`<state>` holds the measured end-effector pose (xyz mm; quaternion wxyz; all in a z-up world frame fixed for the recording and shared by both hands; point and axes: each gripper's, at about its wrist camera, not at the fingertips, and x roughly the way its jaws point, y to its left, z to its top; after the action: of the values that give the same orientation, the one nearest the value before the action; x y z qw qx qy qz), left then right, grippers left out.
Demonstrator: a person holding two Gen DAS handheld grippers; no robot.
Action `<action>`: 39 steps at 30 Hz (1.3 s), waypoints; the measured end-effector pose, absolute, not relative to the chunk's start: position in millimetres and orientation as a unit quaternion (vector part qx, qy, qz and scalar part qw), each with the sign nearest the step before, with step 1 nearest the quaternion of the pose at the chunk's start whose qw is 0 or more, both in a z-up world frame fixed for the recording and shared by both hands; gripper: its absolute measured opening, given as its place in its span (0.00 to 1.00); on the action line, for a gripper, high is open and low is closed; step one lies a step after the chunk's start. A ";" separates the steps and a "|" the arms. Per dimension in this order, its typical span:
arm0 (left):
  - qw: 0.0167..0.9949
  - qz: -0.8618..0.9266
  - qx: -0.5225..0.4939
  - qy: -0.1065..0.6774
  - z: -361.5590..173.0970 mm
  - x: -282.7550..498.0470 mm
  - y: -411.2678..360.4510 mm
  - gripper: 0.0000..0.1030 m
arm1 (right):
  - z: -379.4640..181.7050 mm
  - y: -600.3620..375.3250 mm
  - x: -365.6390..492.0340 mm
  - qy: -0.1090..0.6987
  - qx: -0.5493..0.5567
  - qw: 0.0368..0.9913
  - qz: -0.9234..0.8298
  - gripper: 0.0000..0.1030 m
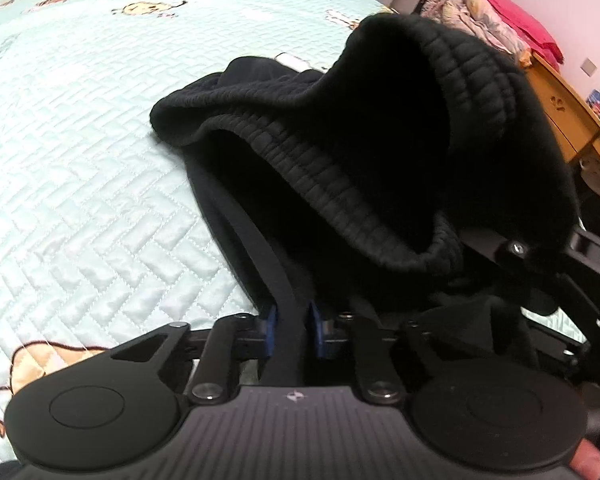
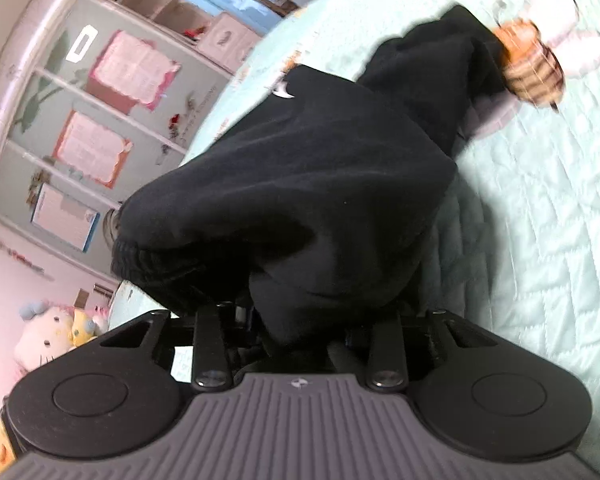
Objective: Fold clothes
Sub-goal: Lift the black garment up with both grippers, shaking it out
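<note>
Black fleece pants (image 1: 400,152) with ribbed elastic waistband, partly lifted off the bed (image 1: 80,140). Bed cover is pale mint quilt, herringbone stitching, cartoon prints.

Left gripper (image 1: 292,332): jaws pinching a flat black fabric edge between blue pads (image 1: 272,330), at 6 o'clock in the left view. Waistband opening gapes at 1 o'clock, ribbing curves down toward 4 o'clock.

Right gripper (image 2: 300,344): jaws hidden under bunched cloth at 6 o'clock in the right view, fabric drapes straight out of them; cannot tell how far they are closed. Pants (image 2: 300,184) stretch away to 1 o'clock, small white logo (image 2: 284,90) at 12 o'clock. Plush toy (image 2: 540,60), blurred, beside the far end. Wardrobe (image 2: 100,100) at 10 o'clock.
</note>
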<state>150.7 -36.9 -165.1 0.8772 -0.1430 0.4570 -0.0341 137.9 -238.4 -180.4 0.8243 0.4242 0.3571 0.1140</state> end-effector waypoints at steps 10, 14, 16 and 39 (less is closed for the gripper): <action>0.931 -0.068 -0.108 0.342 -105.8 103.7 -21.0 0.02 | -135.7 -214.1 102.8 0.321 0.385 0.851 0.156 0.18; 0.947 -0.066 -0.110 0.296 -61.5 74.1 -5.9 0.02 | -97.0 -194.2 79.5 0.294 0.366 0.861 0.197 0.17; 0.951 -0.065 -0.111 0.279 -46.9 65.3 6.2 0.02 | -75.7 -184.9 71.0 0.281 0.364 0.862 0.215 0.17; 0.996 0.052 -0.068 0.038 222.7 -70.1 115.9 0.02 | 247.2 -37.8 11.1 0.156 0.269 0.837 0.450 0.15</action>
<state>-70.1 115.9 222.7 0.9956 -0.0675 0.0380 0.0523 11.1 -37.8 247.2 0.8372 0.2686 0.1564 0.4500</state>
